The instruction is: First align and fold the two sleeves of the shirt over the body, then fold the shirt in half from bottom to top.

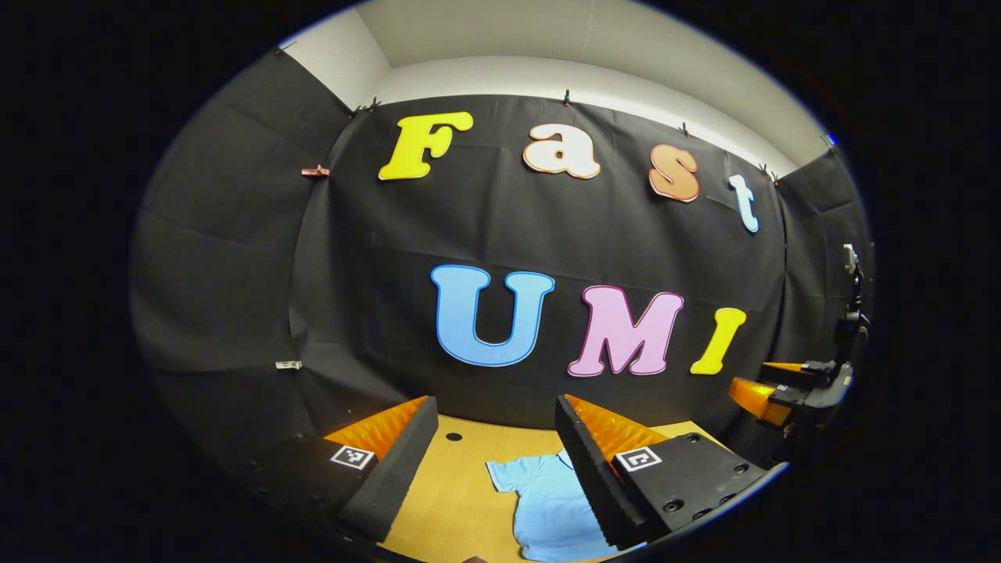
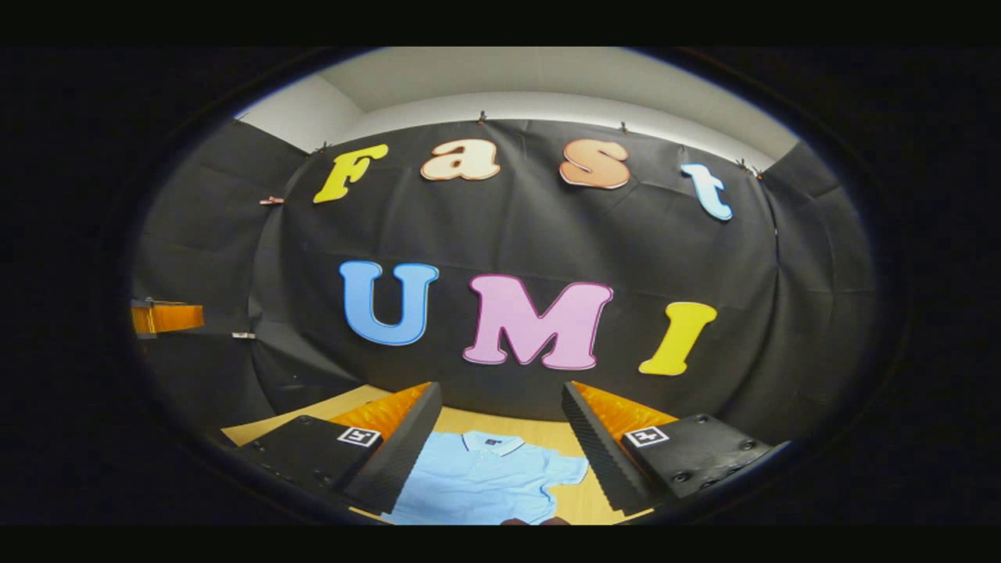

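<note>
Left gripper view: I see my left gripper [image 1: 493, 450] held above the table [image 1: 446, 500], its two fingers spread wide apart with nothing between them.
Left fingers: wedge-shaped, each with a ribbed, saw-toothed inner face and a square printed marker on its flat top; small round screw heads dot the right-hand block.
Shirt: a light blue shirt [image 1: 551, 504] lies flat on the table below my left gripper, one short sleeve [image 1: 504, 475] spread out to the left; its right side is hidden behind the finger.
Right gripper view: my right gripper [image 2: 500, 442] is also released, fingers parted, holding nothing, hovering over the table [image 2: 539, 428].
Shirt from this side: the shirt [image 2: 485, 477] is a soft, smooth polo with a pale ribbed collar [image 2: 493, 442] pointing toward the wall and a short sleeve [image 2: 569, 469] laid out to the right; the other sleeve is hidden behind the finger.
Table: a warm tan wooden-looking surface, matte, with a small dark round hole [image 1: 453, 436] near the far edge.
Wall: black cloth [image 2: 704, 258], lightly creased and clipped along its top edge, with a plain pale wall above.
Other gripper: in the left gripper view I see my right gripper [image 1: 782, 395] far off at the right edge; I cannot tell its opening from there.
</note>
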Demonstrator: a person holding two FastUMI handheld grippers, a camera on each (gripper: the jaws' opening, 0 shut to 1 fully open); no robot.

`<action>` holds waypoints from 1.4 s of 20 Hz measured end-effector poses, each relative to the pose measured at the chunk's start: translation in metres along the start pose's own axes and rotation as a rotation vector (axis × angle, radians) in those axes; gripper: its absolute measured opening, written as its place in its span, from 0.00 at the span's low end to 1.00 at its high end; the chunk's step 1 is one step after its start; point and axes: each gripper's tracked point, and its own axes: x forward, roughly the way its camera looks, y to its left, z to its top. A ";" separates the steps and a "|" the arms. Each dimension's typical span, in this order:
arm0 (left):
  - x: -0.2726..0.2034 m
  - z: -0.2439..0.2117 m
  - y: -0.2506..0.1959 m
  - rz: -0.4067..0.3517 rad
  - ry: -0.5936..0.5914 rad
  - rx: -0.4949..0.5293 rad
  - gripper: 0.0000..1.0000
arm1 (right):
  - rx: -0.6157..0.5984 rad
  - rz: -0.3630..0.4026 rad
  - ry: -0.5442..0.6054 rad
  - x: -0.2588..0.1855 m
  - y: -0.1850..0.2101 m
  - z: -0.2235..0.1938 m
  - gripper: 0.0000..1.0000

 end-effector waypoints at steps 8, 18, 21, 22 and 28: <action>-0.015 0.015 -0.013 -0.004 -0.050 0.069 0.96 | 0.024 0.057 0.027 -0.004 0.020 -0.012 0.97; -0.035 0.024 -0.044 -0.009 -0.071 0.118 0.96 | 0.006 0.091 -0.028 -0.005 0.019 0.002 0.95; -0.038 0.024 -0.048 -0.007 -0.069 0.123 0.96 | 0.016 0.089 -0.026 -0.007 0.015 0.000 0.96; -0.039 0.025 -0.050 -0.009 -0.067 0.120 0.96 | 0.019 0.089 -0.028 -0.008 0.014 0.000 0.95; -0.040 0.023 -0.052 -0.004 -0.056 0.105 0.96 | 0.009 0.082 -0.028 -0.010 0.007 -0.002 0.97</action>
